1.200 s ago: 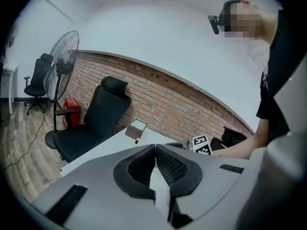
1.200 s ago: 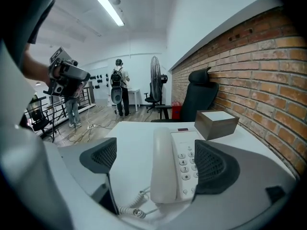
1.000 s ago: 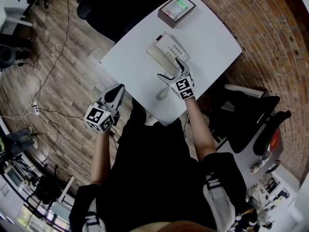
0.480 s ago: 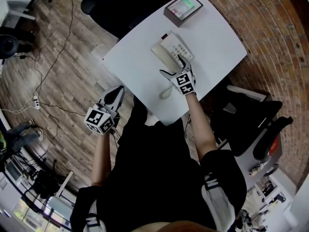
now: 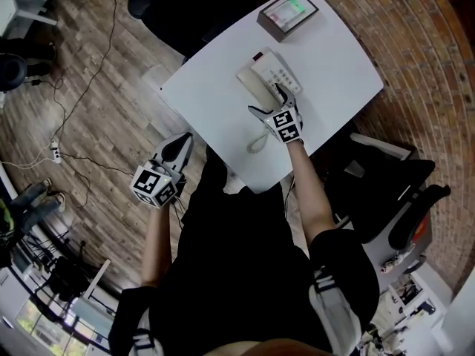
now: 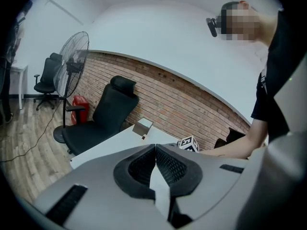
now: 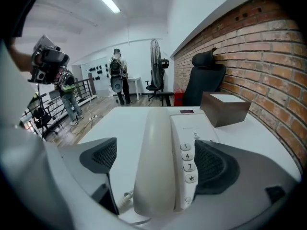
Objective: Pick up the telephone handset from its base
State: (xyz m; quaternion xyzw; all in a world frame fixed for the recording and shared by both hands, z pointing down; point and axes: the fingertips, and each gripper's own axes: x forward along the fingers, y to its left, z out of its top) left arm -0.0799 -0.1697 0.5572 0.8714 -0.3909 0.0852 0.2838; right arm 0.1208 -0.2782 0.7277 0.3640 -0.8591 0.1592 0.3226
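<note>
A cream telephone (image 5: 269,75) sits on the white table (image 5: 211,102), its handset (image 5: 252,89) lying in the base along the left side. In the right gripper view the handset (image 7: 156,157) runs between my jaws, with the keypad (image 7: 188,163) beside it. My right gripper (image 5: 268,101) is open and straddles the handset's near end; one pad is left of the handset and the other sits over the keypad. Neither pad visibly touches the handset. My left gripper (image 5: 176,148) hangs shut and empty off the table's left edge, its pads meeting (image 6: 156,150).
A brown box with a green top (image 5: 286,12) stands at the table's far corner behind the phone. The coiled cord (image 5: 255,142) trails toward the near edge. Black office chairs (image 5: 390,191) stand to the right, by a brick wall. People stand far off across the room (image 7: 116,73).
My right gripper has moved forward, from just short of the phone to straddling the handset's near end. The left gripper has stayed where it was.
</note>
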